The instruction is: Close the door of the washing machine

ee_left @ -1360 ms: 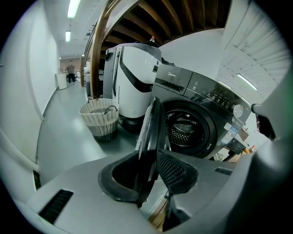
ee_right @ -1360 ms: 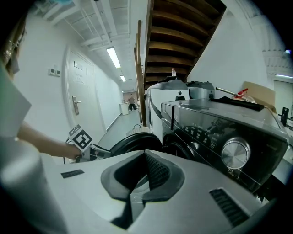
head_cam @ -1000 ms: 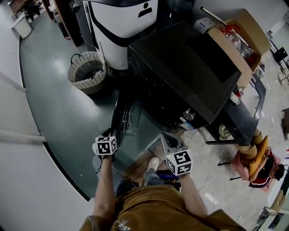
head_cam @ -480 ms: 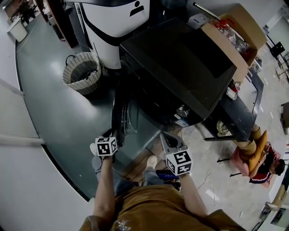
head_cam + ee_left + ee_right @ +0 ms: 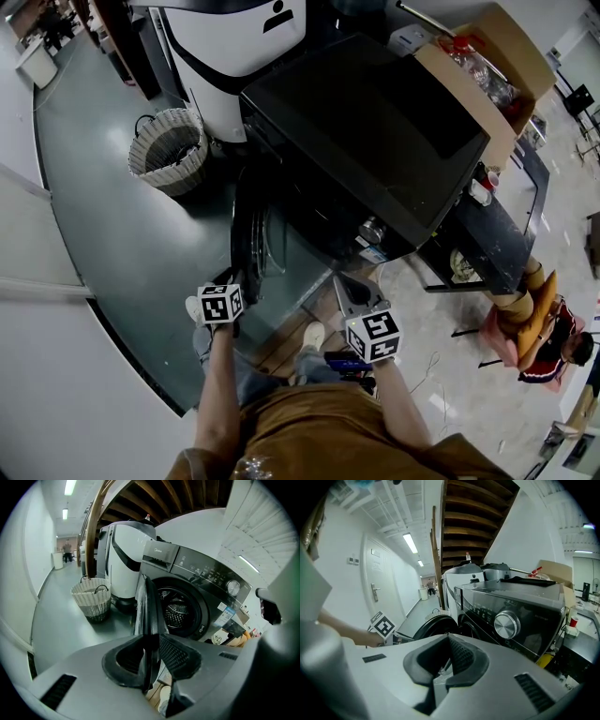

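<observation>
**A:** Where is the door [image 5: 149, 604] just now?

**B:** Standing open and edge-on. Its rim runs right between the fingers of the left gripper [image 5: 151, 641], which are closed on it at a middling width. The drum opening [image 5: 178, 611] of the washing machine [image 5: 375, 141] lies just beyond those fingers, to their right.

**A:** And the right gripper [image 5: 447, 639]?

**B:** Its fingers are together with nothing between them. It hangs apart from the door, off to the right of the left fingers, pointing at the machine's front.

**A:** How should the swing go, then?

**B:** I'd carry the rim round in an arc about the hinge rather than straight across, so the fingers don't twist off the edge. Near the end I'd let go, since the finger on the inner side would likely get caught between door and front. Then press flat on the outer face until the latch catches.

**A:** Anything in the way?

**B:** The basket [image 5: 169, 150] sits well apart, on the door's outer side. I see nothing hanging out of the opening.
</observation>
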The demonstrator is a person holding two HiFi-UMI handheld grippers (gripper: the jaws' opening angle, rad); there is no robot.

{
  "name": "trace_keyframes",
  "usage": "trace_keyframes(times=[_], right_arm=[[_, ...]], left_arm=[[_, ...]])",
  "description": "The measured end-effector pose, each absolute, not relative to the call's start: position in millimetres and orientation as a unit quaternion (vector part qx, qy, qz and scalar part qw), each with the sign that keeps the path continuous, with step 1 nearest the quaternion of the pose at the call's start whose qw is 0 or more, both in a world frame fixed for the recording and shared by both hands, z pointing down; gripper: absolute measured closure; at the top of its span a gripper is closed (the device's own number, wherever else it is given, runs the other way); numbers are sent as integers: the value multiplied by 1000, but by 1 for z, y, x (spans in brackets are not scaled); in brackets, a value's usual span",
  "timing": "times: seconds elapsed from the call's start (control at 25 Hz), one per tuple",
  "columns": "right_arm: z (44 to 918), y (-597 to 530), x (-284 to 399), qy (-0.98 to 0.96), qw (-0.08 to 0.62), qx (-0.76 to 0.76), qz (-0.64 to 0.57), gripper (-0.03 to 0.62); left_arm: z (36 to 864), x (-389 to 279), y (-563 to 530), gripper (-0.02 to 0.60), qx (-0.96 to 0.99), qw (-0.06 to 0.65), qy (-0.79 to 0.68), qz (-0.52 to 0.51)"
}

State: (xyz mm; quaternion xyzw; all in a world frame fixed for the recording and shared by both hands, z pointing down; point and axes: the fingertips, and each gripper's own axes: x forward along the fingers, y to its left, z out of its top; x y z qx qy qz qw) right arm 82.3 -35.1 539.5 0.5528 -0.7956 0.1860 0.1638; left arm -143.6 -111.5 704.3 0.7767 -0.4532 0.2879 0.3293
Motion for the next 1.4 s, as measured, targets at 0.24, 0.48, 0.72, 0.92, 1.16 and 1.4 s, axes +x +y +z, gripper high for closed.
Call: trace_keyframes(times=[0.24, 0.48, 0.72, 0.92, 1.16, 1.4], right_arm=[[536, -35, 97, -797, 162, 553, 181, 582], [533, -32, 112, -795, 149, 558, 185, 582], [531, -30, 128, -790, 143, 566, 186, 582], [528, -27, 135, -790, 130, 568, 189, 582], [531, -18, 143, -788, 137, 570, 188, 582], [530, -9, 161, -779, 134, 582, 189, 582]], left_arm=[[704, -130, -108, 460, 776, 329, -455, 289], [704, -114, -103, 460, 778, 332, -449, 289], [703, -99, -100, 459, 780, 335, -441, 291], [702, -90, -98, 460, 780, 338, -438, 292], [702, -76, -96, 460, 782, 343, -431, 291], [701, -54, -94, 460, 789, 346, -417, 290]])
